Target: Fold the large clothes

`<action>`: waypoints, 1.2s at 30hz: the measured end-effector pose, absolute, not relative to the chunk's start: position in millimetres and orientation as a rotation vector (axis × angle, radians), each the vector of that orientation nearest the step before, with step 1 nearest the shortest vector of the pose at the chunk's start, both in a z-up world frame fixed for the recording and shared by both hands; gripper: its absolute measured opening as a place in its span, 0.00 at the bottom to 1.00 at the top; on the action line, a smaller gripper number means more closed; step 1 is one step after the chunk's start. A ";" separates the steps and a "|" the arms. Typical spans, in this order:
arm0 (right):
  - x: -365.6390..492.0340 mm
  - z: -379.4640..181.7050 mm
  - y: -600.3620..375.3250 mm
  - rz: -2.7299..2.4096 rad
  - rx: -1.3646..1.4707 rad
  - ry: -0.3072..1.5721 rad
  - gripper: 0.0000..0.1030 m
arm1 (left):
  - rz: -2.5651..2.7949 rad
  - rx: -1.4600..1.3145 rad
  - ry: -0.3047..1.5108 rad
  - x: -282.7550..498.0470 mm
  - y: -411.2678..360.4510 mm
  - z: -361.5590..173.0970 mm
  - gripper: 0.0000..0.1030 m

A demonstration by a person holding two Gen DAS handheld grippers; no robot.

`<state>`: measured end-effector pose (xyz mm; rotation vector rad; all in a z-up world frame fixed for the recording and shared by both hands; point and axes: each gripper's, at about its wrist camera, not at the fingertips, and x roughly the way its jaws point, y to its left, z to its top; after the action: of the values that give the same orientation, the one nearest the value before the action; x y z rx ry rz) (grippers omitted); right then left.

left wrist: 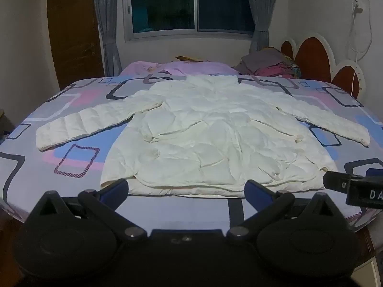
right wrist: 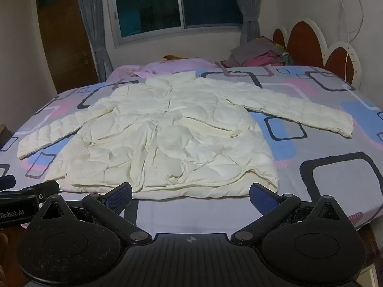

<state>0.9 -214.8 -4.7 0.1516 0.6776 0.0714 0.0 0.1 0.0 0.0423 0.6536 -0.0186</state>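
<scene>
A bed (left wrist: 71, 157) is seen filling most of both views, covered by a smooth grey sheet printed with rounded rectangles in blue, pink and dark outline. At the head of the bed, on the right, a scalloped headboard (left wrist: 311, 59) of rust-brown panels edged in white is set against the wall. Beyond the far edge of the bed a dark window (left wrist: 191, 4) is framed by grey curtains (left wrist: 105, 35), and a brown wooden door (left wrist: 71, 31) is seen to the left of them.

A white puffer jacket (left wrist: 210, 138) is spread flat in the middle of the bed, front up, collar toward the window and hem toward the near edge. Its quilted, puffy surface is creased, and both sleeves are stretched outward and slightly down. Nothing lies on it.

Behind the jacket's collar a pink blanket (left wrist: 191, 68) is bunched, and beside the headboard a soft heap of folded clothes (left wrist: 268, 65) in grey, red and mixed colours is stacked.

The left gripper (left wrist: 186, 189) is held just short of the jacket's hem with its blue ribbed fingers (left wrist: 117, 187) spread fully apart and nothing between them. The right gripper (right wrist: 190, 195) is held likewise near the hem, its fingers (right wrist: 263, 197) wide apart and empty.
</scene>
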 end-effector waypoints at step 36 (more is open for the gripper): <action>-1.2 -0.6 -223.5 0.068 0.160 0.670 1.00 | -0.003 0.056 0.646 -1.0 -8.5 2.4 1.00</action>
<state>-1.2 -223.5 -0.6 0.1597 0.6698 0.0680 -1.0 -8.5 2.4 0.0560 0.6459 -0.0030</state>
